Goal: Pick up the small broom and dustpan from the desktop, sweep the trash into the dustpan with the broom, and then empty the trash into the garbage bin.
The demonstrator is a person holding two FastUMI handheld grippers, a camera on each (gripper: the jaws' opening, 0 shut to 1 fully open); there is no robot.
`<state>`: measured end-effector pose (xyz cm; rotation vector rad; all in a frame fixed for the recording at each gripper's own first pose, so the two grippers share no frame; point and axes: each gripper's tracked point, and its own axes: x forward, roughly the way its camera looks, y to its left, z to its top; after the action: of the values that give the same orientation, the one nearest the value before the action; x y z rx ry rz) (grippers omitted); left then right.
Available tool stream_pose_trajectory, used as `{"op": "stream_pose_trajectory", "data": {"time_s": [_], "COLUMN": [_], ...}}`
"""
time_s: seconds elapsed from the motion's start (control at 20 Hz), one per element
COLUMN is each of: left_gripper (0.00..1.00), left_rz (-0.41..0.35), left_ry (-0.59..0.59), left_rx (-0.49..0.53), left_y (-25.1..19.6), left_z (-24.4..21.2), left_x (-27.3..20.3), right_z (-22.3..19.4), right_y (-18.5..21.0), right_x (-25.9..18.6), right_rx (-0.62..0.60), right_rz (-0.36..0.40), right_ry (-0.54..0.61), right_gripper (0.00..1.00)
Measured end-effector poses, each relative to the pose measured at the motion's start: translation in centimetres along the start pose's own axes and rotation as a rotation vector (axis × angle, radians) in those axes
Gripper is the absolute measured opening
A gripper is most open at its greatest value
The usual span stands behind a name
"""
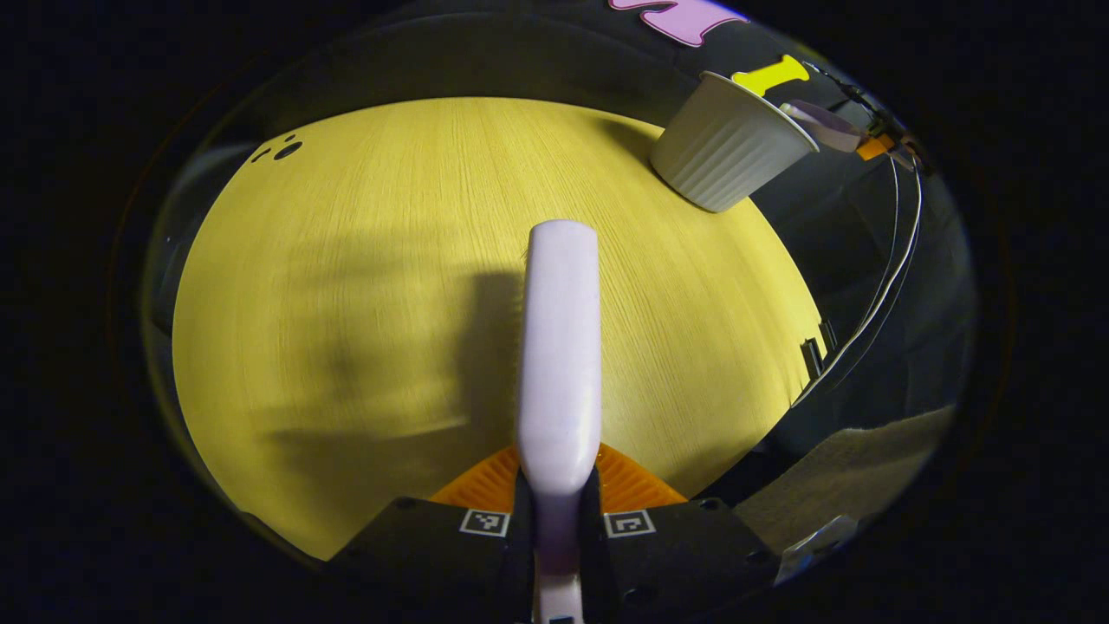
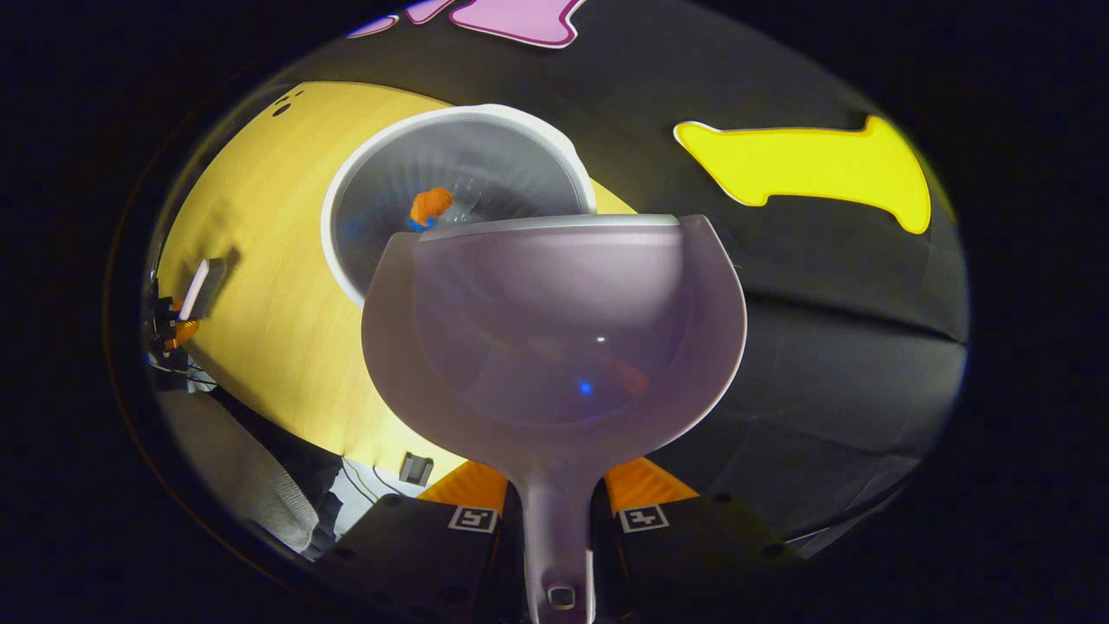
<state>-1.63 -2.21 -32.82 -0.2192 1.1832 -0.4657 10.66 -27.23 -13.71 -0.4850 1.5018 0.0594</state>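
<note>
1. Dustpan of pale lilac plastic, round and shallow (image 2: 554, 329), is held by its handle between the two fingers of the right gripper (image 2: 554, 511); both fingers press on the handle
2. Its front lip lies over the rim of the white ribbed plastic garbage bin (image 2: 364, 191), which stands at the far edge of the yellow wooden desktop (image 2: 269, 321)
3. Inside the bin there is an orange piece of trash (image 2: 430, 208) with a little blue beside it
4. In the left gripper view, the left gripper (image 1: 559, 498) pinches the small broom with the pale lilac plastic back (image 1: 561, 347), a finger pressed on each side
5. This broom points forward above the desktop, well apart from the bin at the upper right
6. A grey sleeve (image 2: 251, 485) shows at the lower left of the right gripper view
</note>
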Motion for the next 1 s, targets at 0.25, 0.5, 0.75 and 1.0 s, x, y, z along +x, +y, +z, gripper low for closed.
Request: {"op": "stream_pose_trajectory", "data": {"time_s": [0.25,0.5,0.75,1.0], "left_gripper": [0.24,0.25,0.25,0.25], "left_rz": [0.019,0.044,0.081,0.12], "left_ry": [-0.006,-0.007,-0.008,-0.012], "left_rx": [-0.004,0.006,0.021,0.033], "left_y": [0.0,-0.2,-0.5,-0.7], "left_z": [0.4,0.6,1.2,2.0], "left_x": [-0.1,-0.2,-0.4,-0.5], "right_z": [0.2,0.9,-1.3,-4.8], "right_y": [0.4,2.3,6.3,16.0], "right_x": [-0.1,-0.6,-3.9,-4.1], "right_rx": [0.056,0.2,0.219,0.177], "right_rz": [0.022,0.115,0.184,0.306], "right_ry": [-0.062,-0.241,-0.389,-0.426], "right_gripper": [0.36,0.36,0.36,0.36]}}
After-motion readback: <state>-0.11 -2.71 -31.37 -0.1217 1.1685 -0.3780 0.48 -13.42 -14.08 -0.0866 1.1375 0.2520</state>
